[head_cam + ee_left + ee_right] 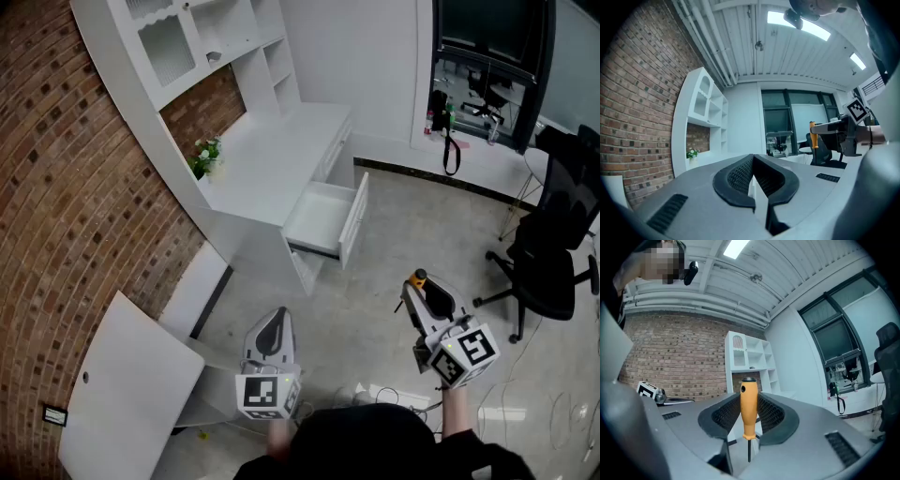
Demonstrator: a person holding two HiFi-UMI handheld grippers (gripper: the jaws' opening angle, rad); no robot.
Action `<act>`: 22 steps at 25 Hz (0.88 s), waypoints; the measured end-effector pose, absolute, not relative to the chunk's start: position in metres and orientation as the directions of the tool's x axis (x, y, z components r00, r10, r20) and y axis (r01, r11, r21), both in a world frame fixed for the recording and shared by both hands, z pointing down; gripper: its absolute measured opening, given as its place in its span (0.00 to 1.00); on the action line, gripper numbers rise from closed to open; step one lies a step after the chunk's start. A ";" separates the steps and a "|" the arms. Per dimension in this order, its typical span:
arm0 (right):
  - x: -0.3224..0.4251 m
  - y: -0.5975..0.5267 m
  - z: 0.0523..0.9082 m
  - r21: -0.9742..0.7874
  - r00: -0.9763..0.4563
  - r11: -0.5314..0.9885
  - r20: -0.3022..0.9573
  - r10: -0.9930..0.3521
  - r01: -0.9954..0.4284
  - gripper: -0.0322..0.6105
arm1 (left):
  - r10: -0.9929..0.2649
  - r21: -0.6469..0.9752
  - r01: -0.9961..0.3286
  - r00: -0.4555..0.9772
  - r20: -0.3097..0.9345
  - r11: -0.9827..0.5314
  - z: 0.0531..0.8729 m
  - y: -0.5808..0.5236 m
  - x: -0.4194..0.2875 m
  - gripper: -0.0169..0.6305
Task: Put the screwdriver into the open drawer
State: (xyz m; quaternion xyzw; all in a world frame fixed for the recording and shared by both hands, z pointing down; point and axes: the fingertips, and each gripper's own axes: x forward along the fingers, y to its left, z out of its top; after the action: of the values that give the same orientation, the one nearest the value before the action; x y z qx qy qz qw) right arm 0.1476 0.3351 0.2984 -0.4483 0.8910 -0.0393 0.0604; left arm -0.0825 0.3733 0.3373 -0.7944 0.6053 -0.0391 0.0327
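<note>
The step in hand looks like the carry. The right gripper (424,292) is clamped on the screwdriver (749,408), with its pads pressing on the orange handle. The handle stands upright between them and the thin shaft points down. In the head view, the screwdriver is low and right of centre, out over the floor. It is well apart from the drawer (359,217), which lies farther off and to the left, pulled out of the white desk (272,159) with a bare white inside.

The left gripper (272,337) is closed with nothing between its jaws. It is held level at the near left and, as I judge it, has no part in this step.

The next move calls for taking the right gripper far and left until the screwdriver hangs over the drawer's inside. It should then go down past the front panel, and the jaws should part only once the tip is low inside, or the tool may bounce out.

Counted:
- one screwdriver
- one open drawer
- two grippers
- one small plant (206,156) on the desk
- one black chair (548,267) in plain view at the right
</note>
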 end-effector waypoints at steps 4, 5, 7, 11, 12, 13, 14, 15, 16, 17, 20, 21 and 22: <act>0.151 0.336 0.299 -0.130 -0.596 0.600 -0.073 -0.800 -0.790 0.22 | -0.963 -0.096 -0.958 0.270 0.021 -0.271 0.338 0.374 -0.079 0.04; 0.152 0.336 0.299 -0.131 -0.596 0.600 -0.073 -0.800 -0.789 0.22 | -0.963 -0.094 -0.958 0.270 0.022 -0.271 0.338 0.374 -0.078 0.04; 0.155 0.336 0.300 -0.134 -0.596 0.600 -0.072 -0.800 -0.789 0.23 | -0.963 -0.090 -0.959 0.268 0.024 -0.270 0.338 0.374 -0.075 0.04; 0.162 0.336 0.301 -0.137 -0.597 0.601 -0.072 -0.799 -0.788 0.22 | -0.964 -0.088 -0.960 0.264 0.034 -0.266 0.340 0.375 -0.069 0.04; 0.164 0.336 0.301 -0.138 -0.598 0.602 -0.072 -0.798 -0.787 0.22 | -0.964 -0.090 -0.960 0.262 0.036 -0.265 0.341 0.375 -0.067 0.04; 0.167 0.335 0.301 -0.139 -0.598 0.602 -0.072 -0.798 -0.786 0.22 | -0.964 -0.090 -0.960 0.261 0.038 -0.264 0.341 0.375 -0.065 0.04; 0.169 0.335 0.301 -0.140 -0.599 0.603 -0.071 -0.798 -0.786 0.22 | -0.965 -0.090 -0.961 0.260 0.040 -0.263 0.341 0.375 -0.062 0.04; 0.172 0.334 0.302 -0.141 -0.600 0.603 -0.070 -0.797 -0.785 0.22 | -0.965 -0.089 -0.961 0.258 0.042 -0.261 0.342 0.376 -0.059 0.04; 0.175 0.334 0.303 -0.143 -0.601 0.605 -0.069 -0.796 -0.784 0.22 | -0.966 -0.088 -0.962 0.256 0.043 -0.259 0.342 0.376 -0.056 0.04; 0.178 0.334 0.303 -0.146 -0.603 0.606 -0.070 -0.795 -0.782 0.23 | -0.966 -0.088 -0.962 0.255 0.044 -0.258 0.342 0.376 -0.052 0.04; 0.186 0.333 0.306 -0.152 -0.604 0.608 -0.072 -0.793 -0.780 0.22 | -0.965 -0.091 -0.961 0.257 0.047 -0.260 0.344 0.379 -0.043 0.04; 0.188 0.332 0.307 -0.152 -0.604 0.607 -0.072 -0.794 -0.780 0.22 | -0.966 -0.091 -0.962 0.256 0.048 -0.259 0.345 0.380 -0.041 0.04; 0.190 0.330 0.307 -0.152 -0.604 0.607 -0.071 -0.794 -0.780 0.22 | -0.966 -0.090 -0.963 0.252 0.050 -0.256 0.346 0.380 -0.040 0.04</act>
State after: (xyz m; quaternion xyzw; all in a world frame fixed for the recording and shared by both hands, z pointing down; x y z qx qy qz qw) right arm 0.1898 0.3305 0.3071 -0.4401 0.8940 -0.0529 0.0656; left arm -0.0399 0.3797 0.3463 -0.7910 0.6096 -0.0471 0.0204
